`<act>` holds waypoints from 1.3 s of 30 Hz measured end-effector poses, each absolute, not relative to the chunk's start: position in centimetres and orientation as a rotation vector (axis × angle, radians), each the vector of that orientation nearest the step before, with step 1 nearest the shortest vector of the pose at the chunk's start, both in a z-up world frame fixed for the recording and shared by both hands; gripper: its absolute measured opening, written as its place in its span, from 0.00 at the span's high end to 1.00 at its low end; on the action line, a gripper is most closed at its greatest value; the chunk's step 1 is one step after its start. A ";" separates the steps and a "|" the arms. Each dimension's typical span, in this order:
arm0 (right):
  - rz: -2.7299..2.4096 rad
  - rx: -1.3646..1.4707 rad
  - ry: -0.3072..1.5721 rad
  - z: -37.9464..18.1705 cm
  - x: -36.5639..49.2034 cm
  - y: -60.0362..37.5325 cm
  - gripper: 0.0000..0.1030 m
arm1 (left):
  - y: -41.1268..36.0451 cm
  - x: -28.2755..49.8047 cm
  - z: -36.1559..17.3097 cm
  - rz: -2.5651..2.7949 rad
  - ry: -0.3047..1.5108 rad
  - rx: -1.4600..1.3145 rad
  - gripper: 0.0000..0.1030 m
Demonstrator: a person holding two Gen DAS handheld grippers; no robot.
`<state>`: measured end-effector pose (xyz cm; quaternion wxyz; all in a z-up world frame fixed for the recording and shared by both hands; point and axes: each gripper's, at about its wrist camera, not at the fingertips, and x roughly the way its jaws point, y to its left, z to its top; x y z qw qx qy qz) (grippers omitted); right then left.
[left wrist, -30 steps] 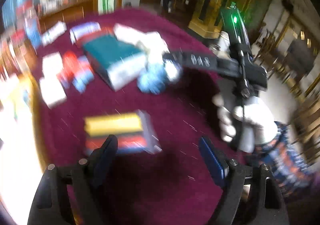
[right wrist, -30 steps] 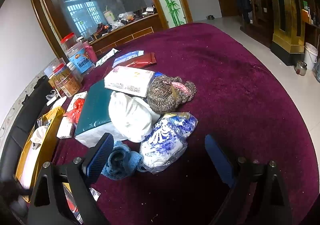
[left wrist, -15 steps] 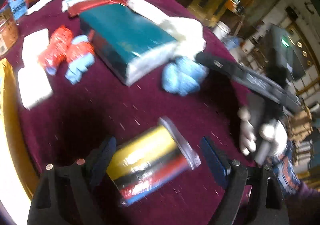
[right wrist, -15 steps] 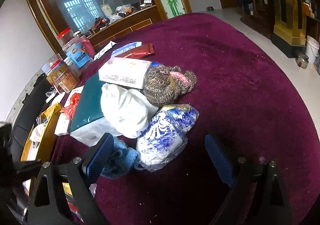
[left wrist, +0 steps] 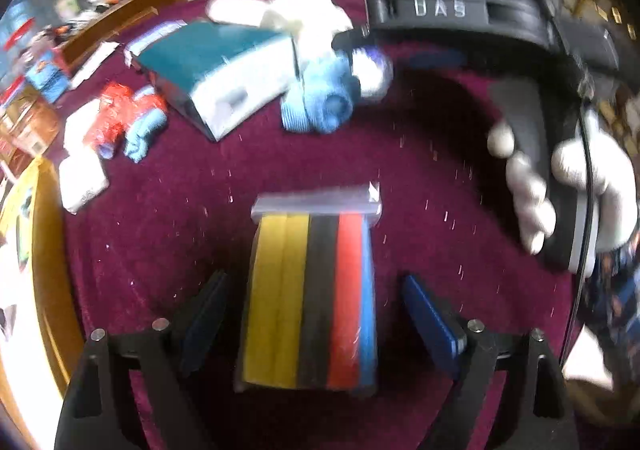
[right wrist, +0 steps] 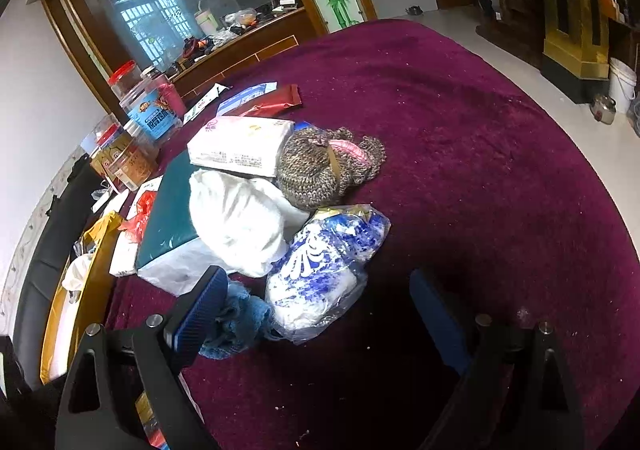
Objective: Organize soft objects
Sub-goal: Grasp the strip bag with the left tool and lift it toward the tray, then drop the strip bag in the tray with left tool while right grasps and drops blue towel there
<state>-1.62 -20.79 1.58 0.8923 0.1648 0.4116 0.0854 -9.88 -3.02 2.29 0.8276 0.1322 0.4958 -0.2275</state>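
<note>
In the left wrist view a clear-wrapped pack of yellow, black, red and blue strips lies lengthwise on the burgundy table. My left gripper straddles it, open, with a gap at each pad. The right gripper's body and a white-gloved hand show at the right. In the right wrist view my right gripper hangs open over a blue-and-white patterned bag. A blue knitted cloth lies by its left finger. Behind are a white bag and a brown knitted hat.
A teal box and a tissue pack sit in the pile. Snack jars and flat packets stand at the far left. Red and blue rolls and white packs lie near a yellow tray.
My left gripper has come down and turned over the striped pack, which lay ahead of the fingers and now lies between them. The right gripper has hardly moved.
</note>
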 end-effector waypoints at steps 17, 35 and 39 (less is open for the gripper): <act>0.165 0.544 0.833 0.9 -1.7 -24.0 0.11 | 8.7 -17.5 7.8 -0.489 0.801 -0.311 0.53; 0.225 0.064 0.921 1.8 -3.2 -10.6 0.43 | 20.4 -20.3 6.3 -0.275 0.735 -0.411 0.52; 0.182 0.055 0.914 1.4 -2.8 -10.7 0.60 | 22.2 -21.1 6.3 -0.238 0.719 -0.426 0.52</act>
